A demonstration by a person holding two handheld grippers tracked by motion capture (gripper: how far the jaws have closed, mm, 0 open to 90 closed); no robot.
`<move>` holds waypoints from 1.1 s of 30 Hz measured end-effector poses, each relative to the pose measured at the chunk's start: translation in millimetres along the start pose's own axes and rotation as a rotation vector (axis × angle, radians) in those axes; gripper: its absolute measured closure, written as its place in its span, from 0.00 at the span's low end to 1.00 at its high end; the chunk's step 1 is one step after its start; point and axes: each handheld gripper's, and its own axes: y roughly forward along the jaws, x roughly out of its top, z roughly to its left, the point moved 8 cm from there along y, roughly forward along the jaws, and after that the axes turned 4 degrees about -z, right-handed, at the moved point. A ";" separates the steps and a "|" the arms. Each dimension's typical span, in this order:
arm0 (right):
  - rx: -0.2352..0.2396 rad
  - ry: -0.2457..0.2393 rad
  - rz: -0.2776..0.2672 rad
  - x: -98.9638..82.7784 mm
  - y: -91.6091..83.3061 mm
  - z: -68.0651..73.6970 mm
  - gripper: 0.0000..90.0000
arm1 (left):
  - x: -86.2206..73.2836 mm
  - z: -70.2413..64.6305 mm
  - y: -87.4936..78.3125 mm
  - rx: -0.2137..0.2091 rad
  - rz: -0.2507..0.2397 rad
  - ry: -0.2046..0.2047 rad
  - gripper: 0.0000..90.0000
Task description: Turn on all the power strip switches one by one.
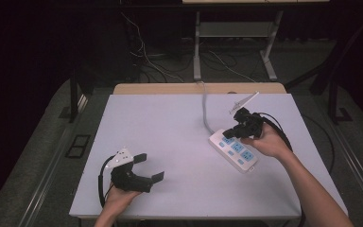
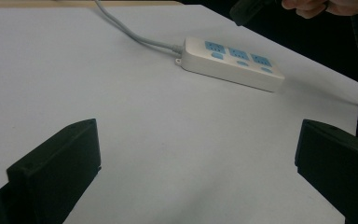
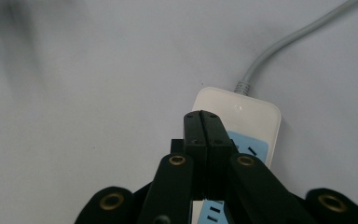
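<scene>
Nearest the person, the left gripper [image 1: 146, 166] rested on the white table [image 1: 170, 137] close to its front-left edge, its 2 jaws spread wide with nothing between them. A broad stretch of bare tabletop lay ahead of it and across the middle. Farther right, the right gripper [image 1: 231, 133] hung over the near socket end of the white power strip [image 1: 234, 150], its 2 jaws pressed together; contact with the strip could not be told. The strip lay diagonally on the table's right half, with 3 blue socket panels. Its grey cord [image 1: 205, 106] ran off the far edge.
</scene>
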 end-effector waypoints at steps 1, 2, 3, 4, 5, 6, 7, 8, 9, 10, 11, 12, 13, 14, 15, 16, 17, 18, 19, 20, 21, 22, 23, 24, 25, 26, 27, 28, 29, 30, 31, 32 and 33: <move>0.000 0.003 -0.002 0.9 0.5 -0.3 1.00 | 0.1 0.0 -0.1 0.000 -0.001 0.000 0.00; 0.000 0.004 -0.003 1.9 1.3 -1.0 1.00 | 0.2 0.1 -0.1 0.000 -0.001 -0.001 0.00; 0.000 0.003 -0.003 2.7 2.3 -1.6 1.00 | 0.2 0.1 -0.1 0.000 -0.002 -0.002 0.00; 0.000 0.009 0.001 3.4 3.4 -1.7 1.00 | 0.1 0.2 -0.2 -0.001 -0.002 -0.002 0.00; 0.001 0.008 0.000 4.0 4.7 -2.2 1.00 | 0.1 0.2 -0.1 0.000 -0.002 -0.002 0.00; 0.002 0.009 -0.001 4.4 5.6 -2.4 1.00 | 0.1 0.1 -0.1 -0.001 -0.001 -0.002 0.00; 0.003 0.007 -0.001 5.0 6.9 -2.9 1.00 | 0.0 0.0 -0.1 -0.001 -0.001 -0.001 0.00; 0.004 0.013 0.003 5.2 7.7 -3.1 1.00 | 0.1 0.0 0.0 -0.001 -0.001 -0.001 0.00; 0.004 0.009 0.002 5.4 8.9 -4.0 1.00 | 0.1 -0.1 0.0 -0.001 -0.002 -0.002 0.00; 0.009 0.012 0.003 5.5 9.8 -4.1 1.00 | 0.1 0.0 -0.1 -0.001 -0.001 -0.001 0.00; 0.008 0.014 0.006 5.4 10.5 -4.9 1.00 | 0.0 0.1 -0.1 -0.001 0.000 -0.001 0.00; 0.011 0.017 0.007 5.4 11.1 -5.3 1.00 | 0.0 0.2 -0.2 -0.001 0.000 -0.001 0.00; 0.012 0.018 0.004 5.6 12.0 -5.8 1.00 | 0.1 0.3 -0.3 -0.001 -0.001 -0.003 0.00; 0.014 0.021 0.004 5.6 12.8 -6.1 1.00 | 0.2 0.5 -0.3 -0.001 -0.002 -0.002 0.00; 0.016 0.020 0.005 5.5 13.4 -6.5 1.00 | 0.4 0.5 -0.3 -0.001 -0.004 -0.003 0.00; 0.017 0.022 0.006 5.3 14.4 -7.0 1.00 | 0.5 0.6 -0.4 0.000 -0.004 -0.002 0.00; 0.018 0.023 0.007 5.1 15.4 -7.3 1.00 | 0.4 0.8 -0.6 0.000 -0.004 -0.003 0.00; 0.021 0.021 0.012 4.4 16.9 -7.9 1.00 | 0.5 0.8 -0.7 0.001 -0.005 -0.004 0.00; 0.024 0.021 0.016 3.9 18.1 -8.0 1.00 | 0.5 0.8 -0.8 0.001 -0.005 -0.003 0.00; 0.024 0.019 0.019 3.5 19.1 -8.1 1.00 | 0.6 0.8 -0.9 0.001 -0.005 -0.003 0.00; 0.028 0.021 0.025 2.9 20.6 -7.6 1.00 | 0.6 0.9 -0.9 0.000 -0.005 -0.003 0.00; 0.030 0.018 0.031 2.4 22.0 -7.6 1.00 | 0.6 0.9 -0.9 0.000 -0.005 -0.003 0.00; 0.032 0.016 0.037 1.7 23.3 -7.5 1.00 | 0.6 0.9 -0.9 0.000 -0.005 -0.003 0.00; 0.034 0.018 0.043 1.2 24.5 -7.1 1.00 | 0.7 0.9 -0.9 0.000 -0.005 -0.003 0.00; 0.036 0.015 0.046 0.8 26.0 -7.0 1.00 | 0.7 0.8 -1.0 0.000 -0.005 -0.003 0.00; 0.035 0.015 0.049 0.5 26.9 -7.1 1.00 | 0.7 0.8 -1.1 0.000 -0.004 -0.002 0.00; 0.037 0.012 0.053 0.0 28.0 -7.3 1.00 | 0.7 0.7 -1.1 -0.001 -0.004 -0.002 0.00; 0.038 0.016 0.059 -0.5 29.2 -7.1 1.00 | 0.6 0.8 -1.1 -0.001 -0.005 -0.002 0.00; 0.036 0.015 0.060 -0.8 30.4 -7.5 1.00 | 0.7 0.9 -1.2 -0.001 -0.005 -0.002 0.00; 0.038 0.017 0.065 -1.3 31.2 -7.7 1.00 | 0.7 0.9 -1.3 -0.001 -0.005 -0.002 0.00; 0.039 0.016 0.068 -1.9 31.9 -8.1 1.00 | 0.8 1.0 -1.4 -0.001 -0.005 -0.001 0.00; 0.038 0.019 0.074 -2.6 32.8 -8.2 1.00 | 0.8 1.1 -1.4 -0.001 -0.005 -0.002 0.00; 0.041 0.019 0.076 -3.2 33.9 -8.5 1.00 | 0.8 1.1 -1.4 -0.001 -0.005 -0.002 0.00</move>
